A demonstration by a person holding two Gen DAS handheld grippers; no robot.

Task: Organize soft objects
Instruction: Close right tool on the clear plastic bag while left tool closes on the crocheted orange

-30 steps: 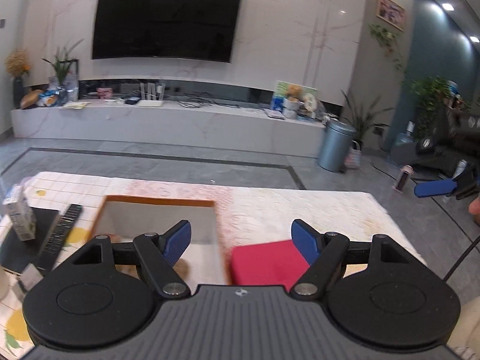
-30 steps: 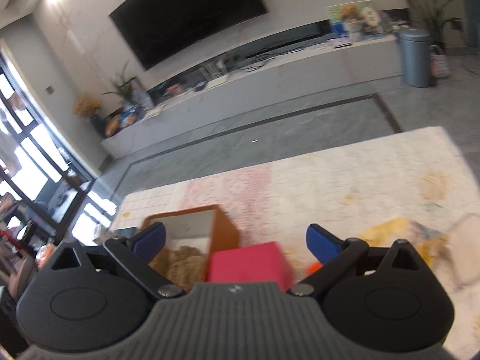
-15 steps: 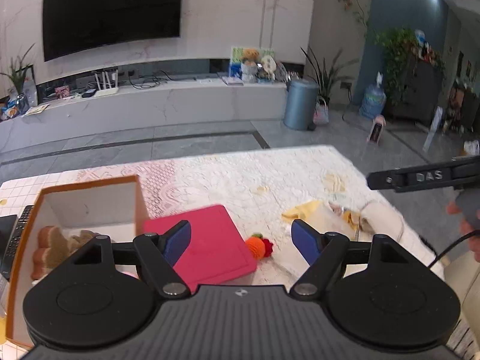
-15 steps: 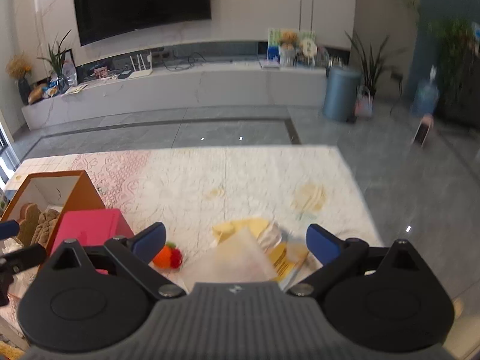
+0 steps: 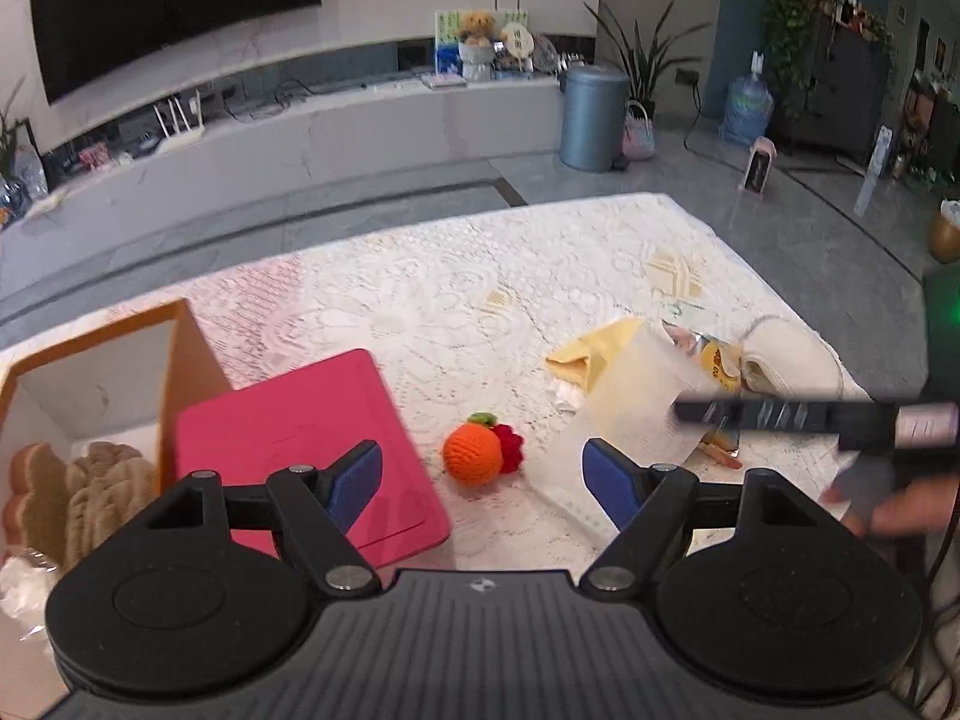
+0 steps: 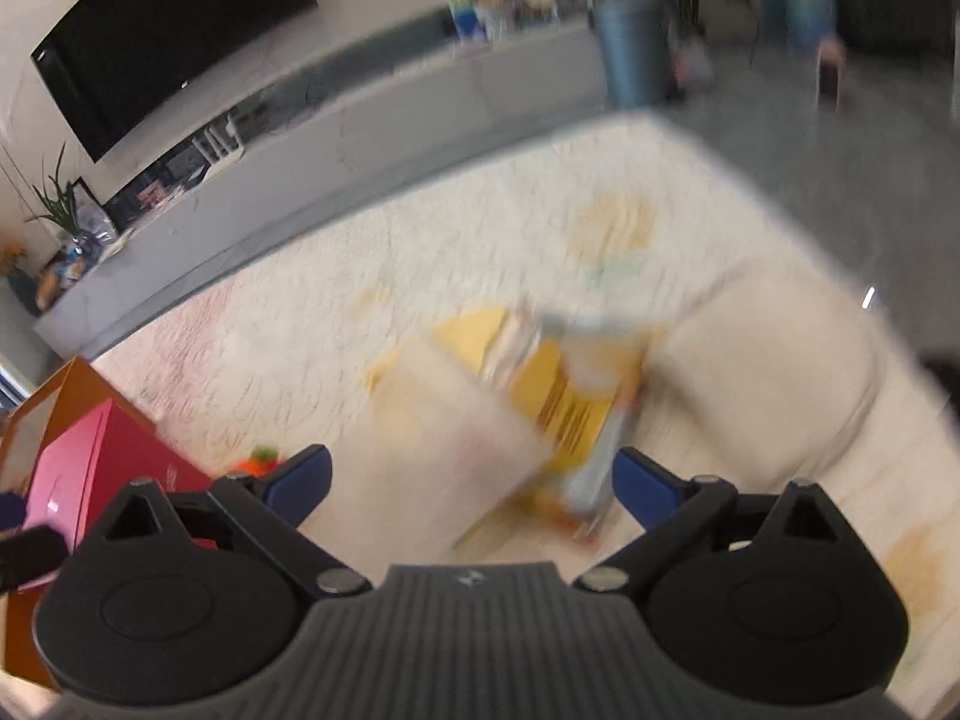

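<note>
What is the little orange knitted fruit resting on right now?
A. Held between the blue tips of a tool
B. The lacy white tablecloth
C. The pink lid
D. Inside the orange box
B: the orange knitted fruit lies on the lacy white tablecloth, just right of the pink lid and apart from the left tool, whose blue tips stand open and empty.

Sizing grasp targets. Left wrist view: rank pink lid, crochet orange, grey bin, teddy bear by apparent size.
1. pink lid
2. grey bin
3. crochet orange
4. teddy bear
Bin and bear sit far from the camera, so true sizes are unsure; bear and orange look close.
</note>
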